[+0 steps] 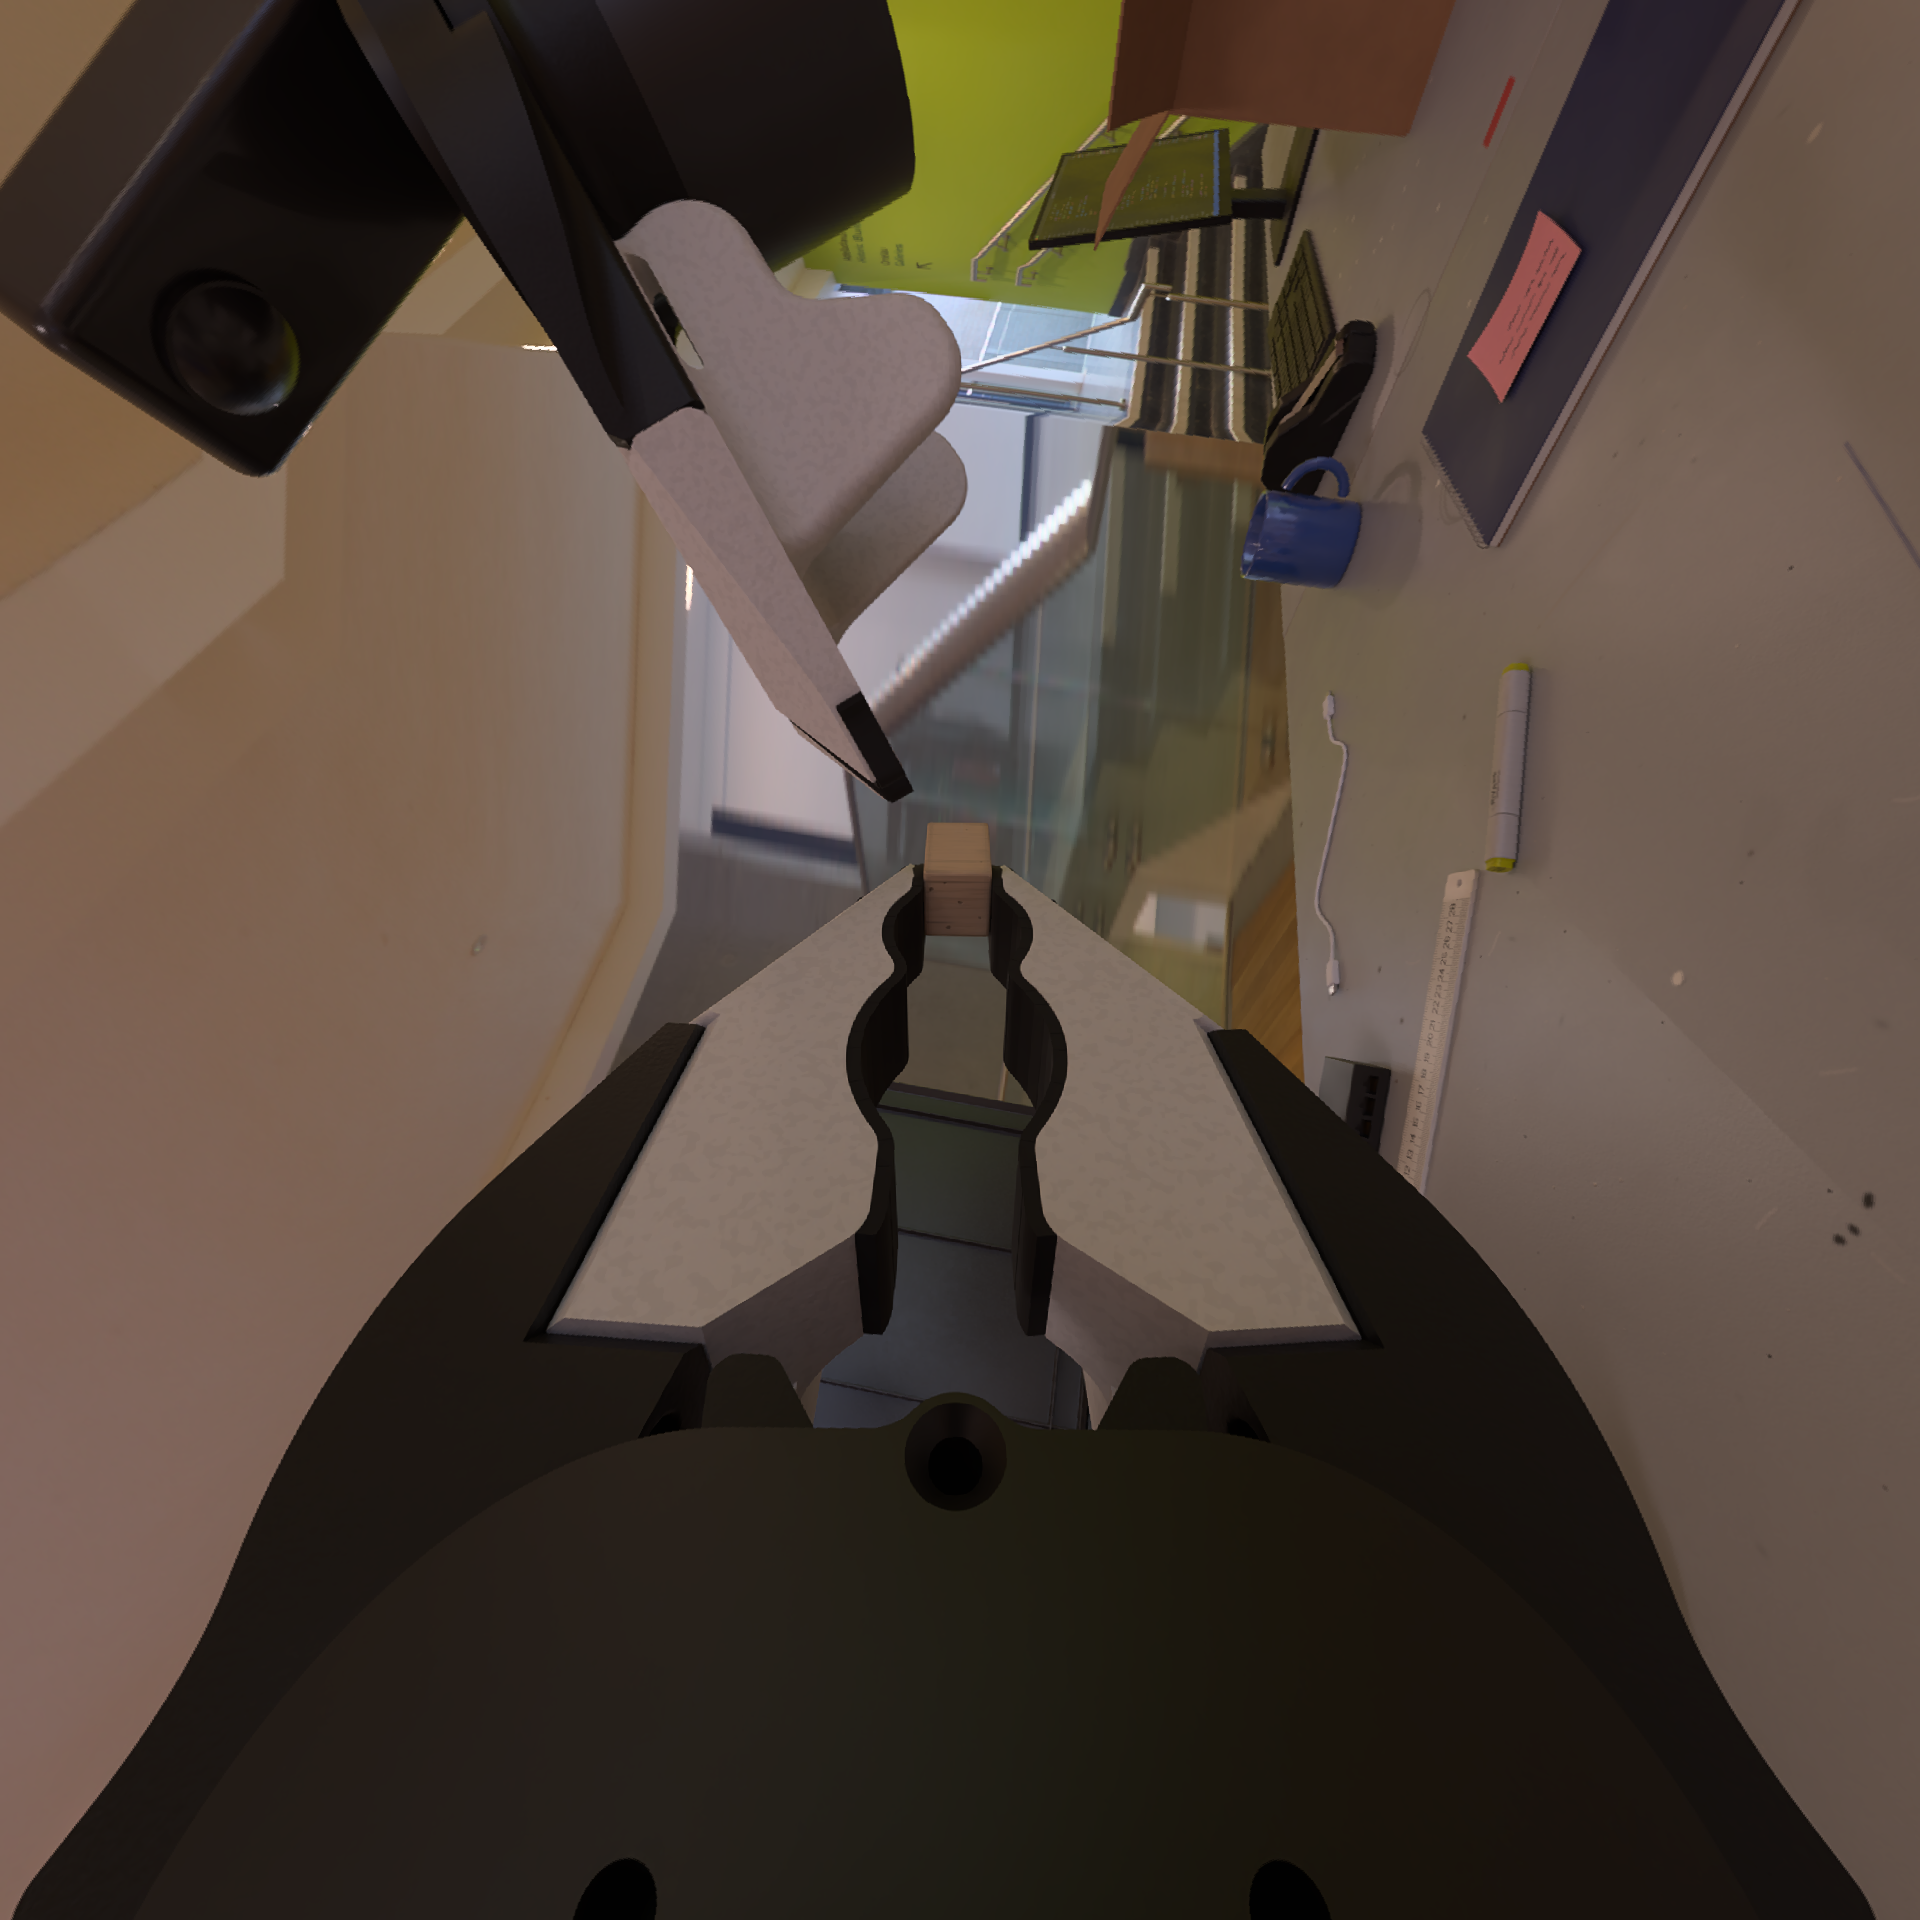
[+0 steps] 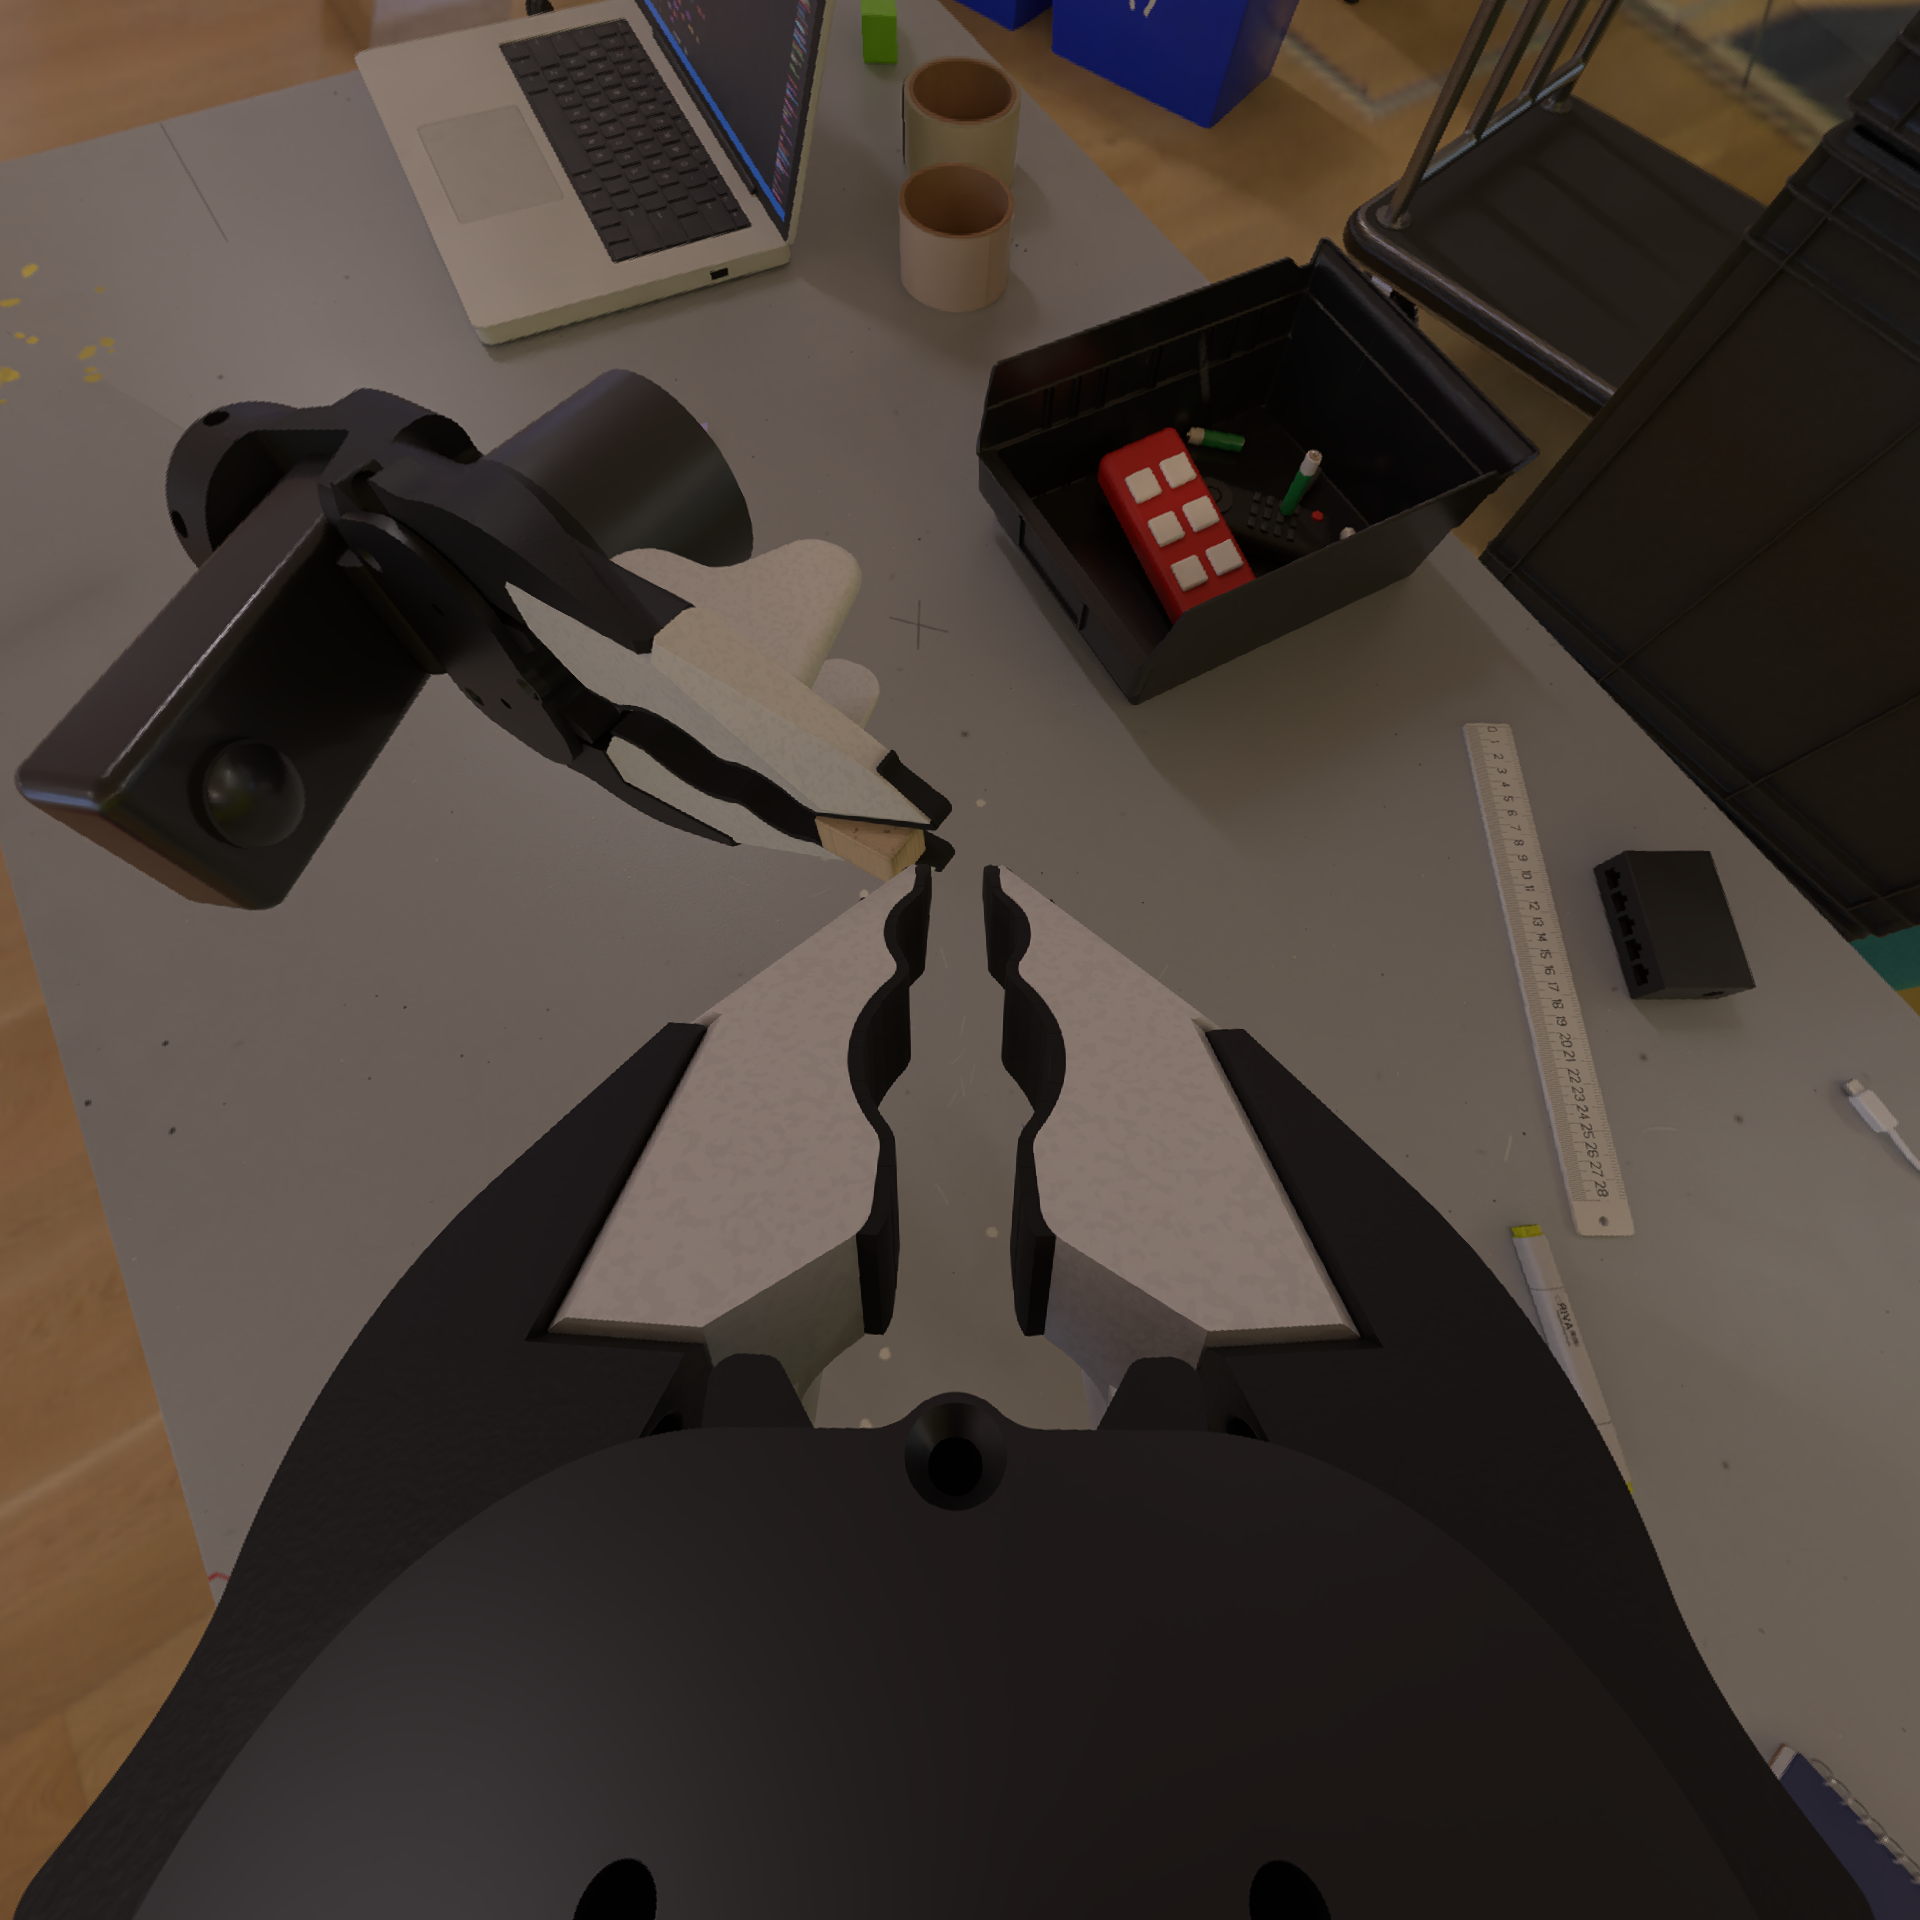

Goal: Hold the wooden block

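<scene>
The wooden block (image 1: pixel 956 902) is a small pale cube clamped between the fingertips of my left gripper (image 1: pixel 956 883), which holds it up in the air above the grey table (image 2: pixel 416 1039). In the right wrist view the left gripper (image 2: pixel 920 831) comes in from the left with the block (image 2: pixel 873 850) at its tips. My right gripper (image 2: pixel 956 883) is narrowly open and empty, its tips just right of and below the block, not touching it. In the left wrist view the right gripper (image 1: pixel 873 764) hangs just above the block.
A black bin (image 2: pixel 1236 634) with a red keypad and small items stands at the right. A laptop (image 2: pixel 582 177) and two cardboard rolls (image 2: pixel 956 239) stand at the back. A ruler (image 2: pixel 1548 977), a small black box (image 2: pixel 1673 925), a marker (image 1: pixel 1507 769) and a blue mug (image 1: pixel 1304 535) lie around.
</scene>
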Tool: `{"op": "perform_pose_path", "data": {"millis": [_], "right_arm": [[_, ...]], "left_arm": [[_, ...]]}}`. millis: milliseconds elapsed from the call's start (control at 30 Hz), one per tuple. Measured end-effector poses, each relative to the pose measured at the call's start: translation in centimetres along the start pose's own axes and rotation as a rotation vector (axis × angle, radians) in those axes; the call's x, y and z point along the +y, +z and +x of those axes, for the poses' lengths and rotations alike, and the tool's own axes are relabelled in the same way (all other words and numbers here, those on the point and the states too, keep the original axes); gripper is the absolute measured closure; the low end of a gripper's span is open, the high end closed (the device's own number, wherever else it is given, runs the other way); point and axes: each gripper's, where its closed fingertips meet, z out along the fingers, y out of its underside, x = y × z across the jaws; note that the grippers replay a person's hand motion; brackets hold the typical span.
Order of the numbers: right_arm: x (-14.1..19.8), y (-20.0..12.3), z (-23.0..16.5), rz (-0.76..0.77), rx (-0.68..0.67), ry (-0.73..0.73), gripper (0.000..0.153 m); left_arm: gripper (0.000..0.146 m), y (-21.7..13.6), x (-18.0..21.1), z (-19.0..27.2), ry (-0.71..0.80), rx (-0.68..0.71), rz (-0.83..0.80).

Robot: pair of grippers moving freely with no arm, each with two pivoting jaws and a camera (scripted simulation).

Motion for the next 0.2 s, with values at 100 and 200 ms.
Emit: {"op": "perform_pose_path", "data": {"millis": [100,200], "right_arm": [[-0.04,-0.12,0.09,0.002,0.003,0.002,0.143],[-0.02,-0.06,0.19,-0.002,0.006,0.003,0.142]], "left_arm": [[0.135,0.08,0.13,0.19,-0.003,0.012,-0.005],[0.135,0.15,0.24,0.35,-0.006,0.022,-0.01]]}}
